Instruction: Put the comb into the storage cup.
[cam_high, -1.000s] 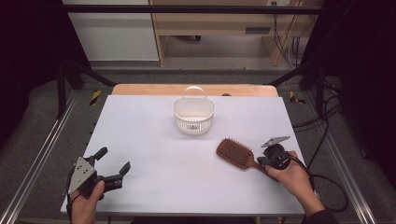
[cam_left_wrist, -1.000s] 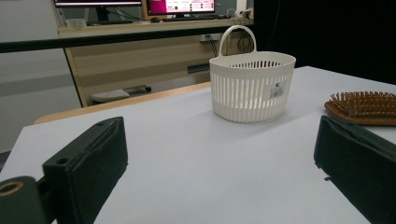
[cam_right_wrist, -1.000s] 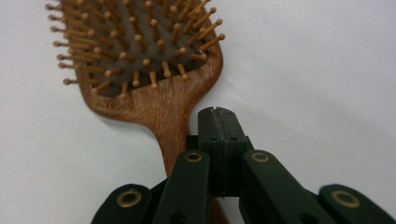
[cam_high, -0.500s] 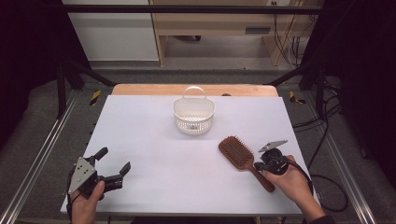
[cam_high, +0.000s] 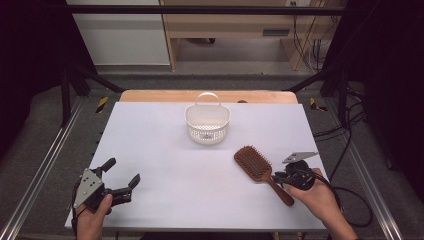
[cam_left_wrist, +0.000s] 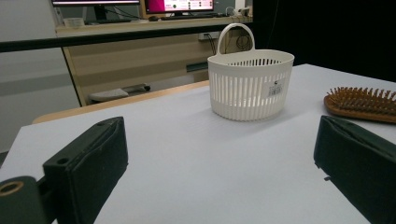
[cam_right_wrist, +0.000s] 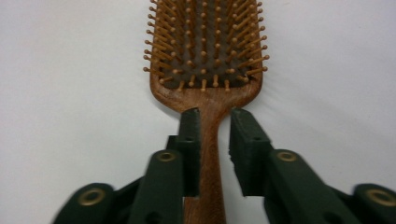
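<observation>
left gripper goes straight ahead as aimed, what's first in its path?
Probably the white basket: it stands ahead of the open left gripper, slightly off centre, with bare table before it. Depth is unclear; the hairbrush lies off to the side.

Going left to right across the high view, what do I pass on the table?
Left gripper → white basket → wooden hairbrush → right gripper, its jaws either side of the hairbrush handle and just opening.
</observation>
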